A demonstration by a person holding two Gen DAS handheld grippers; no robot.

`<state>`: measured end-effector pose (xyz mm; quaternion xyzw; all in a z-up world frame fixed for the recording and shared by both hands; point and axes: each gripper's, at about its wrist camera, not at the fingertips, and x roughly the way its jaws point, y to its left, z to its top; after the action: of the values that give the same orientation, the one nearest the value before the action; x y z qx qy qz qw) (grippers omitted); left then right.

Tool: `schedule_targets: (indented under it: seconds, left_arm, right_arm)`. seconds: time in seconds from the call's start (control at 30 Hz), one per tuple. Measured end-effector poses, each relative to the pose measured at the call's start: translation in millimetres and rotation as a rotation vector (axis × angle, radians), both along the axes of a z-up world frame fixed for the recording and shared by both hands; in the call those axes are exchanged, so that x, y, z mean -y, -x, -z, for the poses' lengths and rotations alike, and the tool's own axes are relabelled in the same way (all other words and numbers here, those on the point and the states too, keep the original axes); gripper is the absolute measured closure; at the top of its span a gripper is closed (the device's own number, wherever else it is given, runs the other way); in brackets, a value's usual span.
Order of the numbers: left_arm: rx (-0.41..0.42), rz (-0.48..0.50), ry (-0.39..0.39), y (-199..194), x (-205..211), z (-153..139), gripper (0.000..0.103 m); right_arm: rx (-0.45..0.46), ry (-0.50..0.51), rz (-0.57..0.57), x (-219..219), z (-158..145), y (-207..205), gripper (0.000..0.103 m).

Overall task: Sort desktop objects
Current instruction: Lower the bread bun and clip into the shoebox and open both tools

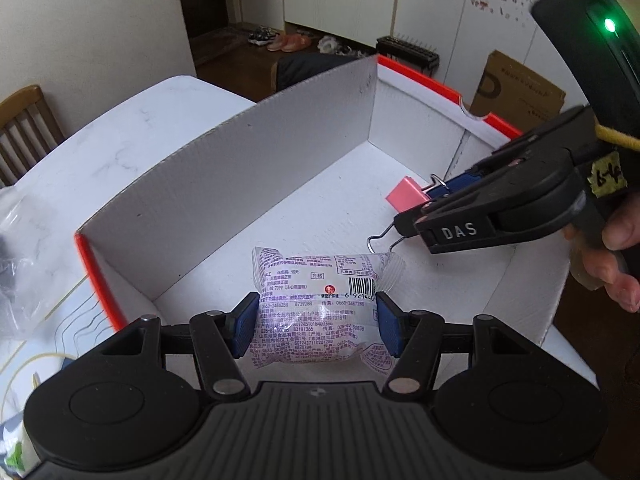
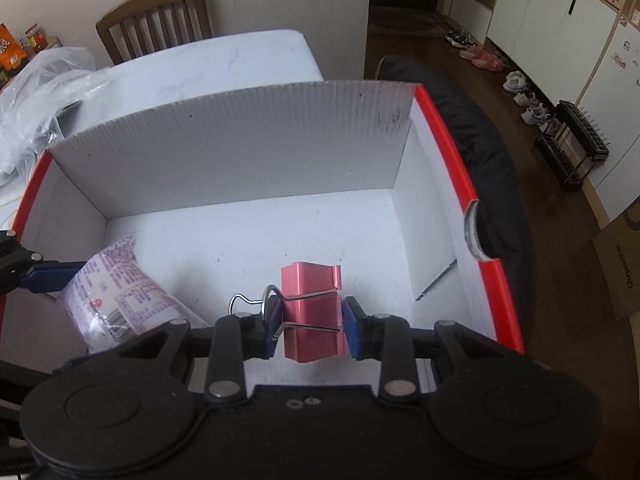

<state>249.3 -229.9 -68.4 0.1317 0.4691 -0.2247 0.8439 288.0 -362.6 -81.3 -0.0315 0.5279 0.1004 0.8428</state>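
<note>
My left claw (image 1: 316,320) is clamped across the middle of a soft, crinkly snack packet (image 1: 316,308) while my right claw (image 2: 308,326) pinches a stiff pink binder clip (image 2: 312,312) by its flat sides, both over the box (image 2: 240,152).

Both tongs are built of matte black plastic, with blue pads on the fingers (image 1: 244,320) and silver rivets at the linkage pivots. On the right tongs (image 1: 430,196), white "DAS" lettering, a yellow cord, a handwritten tape label and a green light are seen.
</note>
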Motion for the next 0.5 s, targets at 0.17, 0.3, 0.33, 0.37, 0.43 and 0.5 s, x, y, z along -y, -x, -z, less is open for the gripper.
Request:
schedule_targets:
  seconds: [0.17, 0.3, 0.33, 0.37, 0.43, 0.5]
  left_arm:
    - [-0.040, 0.013, -0.041, -7, 7, 9, 0.043]
    - [-0.089, 0.026, -0.060, -12, 10, 15, 0.043]
    - [-0.098, 0.031, -0.067, -12, 11, 17, 0.043]
    - [-0.107, 0.035, -0.075, -13, 12, 18, 0.043]
    - [-0.120, 0.039, -0.083, -13, 13, 20, 0.043]
    - [-0.136, 0.046, -0.087, -14, 14, 22, 0.043]
  right_arm:
    - [-0.037, 0.009, -0.019, -3, 5, -3, 0.071]
    - [-0.074, 0.032, -0.046, -7, 10, -9, 0.071]
    - [-0.083, 0.037, -0.050, -8, 11, -10, 0.071]
    - [-0.089, 0.042, -0.052, -9, 12, -11, 0.071]
    - [-0.098, 0.046, -0.055, -10, 14, -12, 0.071]
    - [-0.106, 0.052, -0.056, -11, 16, -13, 0.071]
